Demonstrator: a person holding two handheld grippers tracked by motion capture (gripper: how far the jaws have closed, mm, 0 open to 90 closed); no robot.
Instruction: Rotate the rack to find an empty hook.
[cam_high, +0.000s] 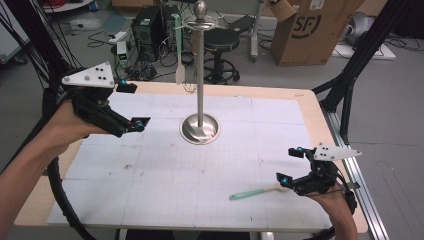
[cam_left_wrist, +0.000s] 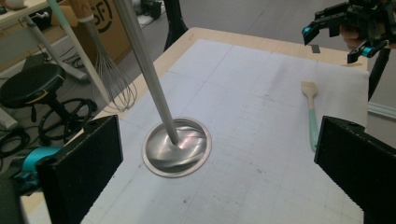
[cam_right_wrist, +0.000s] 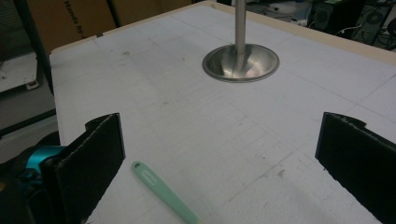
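Observation:
A steel stand (cam_high: 200, 100) rises from a round base (cam_left_wrist: 177, 148) in the middle of the white mat (cam_high: 150, 175). From its top hang a pale spatula (cam_high: 179, 60) and a wire whisk (cam_left_wrist: 109, 79). A green-handled wooden spatula (cam_high: 252, 192) lies flat near the front right, its handle end (cam_right_wrist: 166, 193) just ahead of my right gripper (cam_high: 290, 165). That gripper is open, low over the mat, with nothing between its jaws. My left gripper (cam_high: 134, 106) is open too, held above the mat's left side and facing the stand, with nothing in it.
Beyond the table's far edge stand a cardboard box (cam_high: 310, 30), a black stool (cam_high: 220, 50) and a computer tower (cam_high: 147, 30) among cables. Black frame legs (cam_high: 350, 75) flank the right side. The mat's front left is bare.

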